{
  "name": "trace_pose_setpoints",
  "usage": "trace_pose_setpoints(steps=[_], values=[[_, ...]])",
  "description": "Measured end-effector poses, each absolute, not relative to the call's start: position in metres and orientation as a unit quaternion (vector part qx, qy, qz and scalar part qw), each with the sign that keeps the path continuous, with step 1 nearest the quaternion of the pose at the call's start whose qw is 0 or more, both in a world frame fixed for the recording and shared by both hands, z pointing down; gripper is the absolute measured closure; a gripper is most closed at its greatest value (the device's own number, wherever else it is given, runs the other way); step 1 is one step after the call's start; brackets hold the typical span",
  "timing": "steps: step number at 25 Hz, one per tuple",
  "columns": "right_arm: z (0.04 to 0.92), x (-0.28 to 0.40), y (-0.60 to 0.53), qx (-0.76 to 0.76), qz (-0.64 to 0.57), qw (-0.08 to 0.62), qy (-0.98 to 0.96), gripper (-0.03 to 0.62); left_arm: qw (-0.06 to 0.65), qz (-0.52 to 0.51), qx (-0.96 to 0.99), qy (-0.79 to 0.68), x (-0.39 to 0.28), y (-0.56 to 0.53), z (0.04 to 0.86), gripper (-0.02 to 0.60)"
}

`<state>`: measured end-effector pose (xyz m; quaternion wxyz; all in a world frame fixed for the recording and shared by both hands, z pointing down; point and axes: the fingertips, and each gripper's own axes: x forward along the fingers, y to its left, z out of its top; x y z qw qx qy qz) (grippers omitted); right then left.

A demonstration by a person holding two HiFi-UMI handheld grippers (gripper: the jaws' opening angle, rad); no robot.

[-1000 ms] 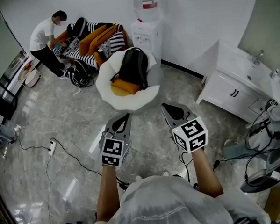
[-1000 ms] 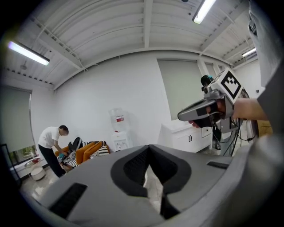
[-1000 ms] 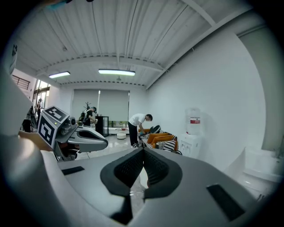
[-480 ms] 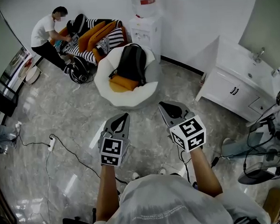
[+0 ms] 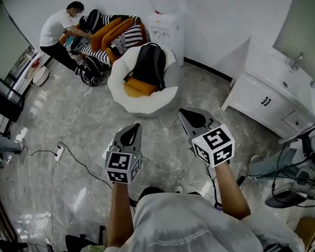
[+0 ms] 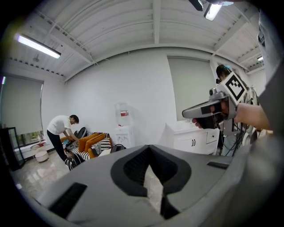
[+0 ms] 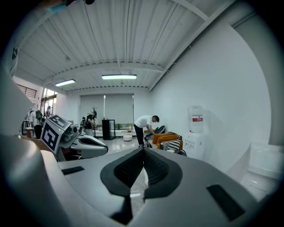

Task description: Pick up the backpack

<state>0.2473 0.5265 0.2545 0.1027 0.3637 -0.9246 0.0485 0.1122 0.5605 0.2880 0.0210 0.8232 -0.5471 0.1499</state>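
The person stretches both arms forward, the left forearm (image 5: 120,211) and the right forearm (image 5: 232,190) bare and almost parallel. The left gripper (image 5: 130,131) and the right gripper (image 5: 191,117) point ahead and a little downward. On each, the 2 jaws are pressed together with nothing between them. The right gripper reaches slightly further forward. The hands seem to be hidden under the marker cubes (image 5: 214,145).

We see glossy floor (image 5: 67,117); white round chair (image 5: 120,94) on it, carrying backpack (image 5: 149,65), orange cushion (image 5: 139,87); power strip (image 5: 58,152) left.

Staged-home lab w/ sofa (image 5: 117,34), water dispenser (image 5: 166,32), sink cabinet (image 5: 265,98) & floor cables (image 5: 75,161).
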Motion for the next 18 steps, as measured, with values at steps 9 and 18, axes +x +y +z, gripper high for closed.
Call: trace_pose_setpoints(steps=[9,18], values=[[0.258,0.259,0.528,0.373,0.052,0.1,-0.921,0.592,0.03,0.13,0.812,-0.568,0.109,0.565,0.284,0.581],[0.265,0.252,0.521,0.367,0.058,0.106,-0.922,0.592,0.035,0.118,0.808,-0.576,0.098,0.548,0.29,0.581]])
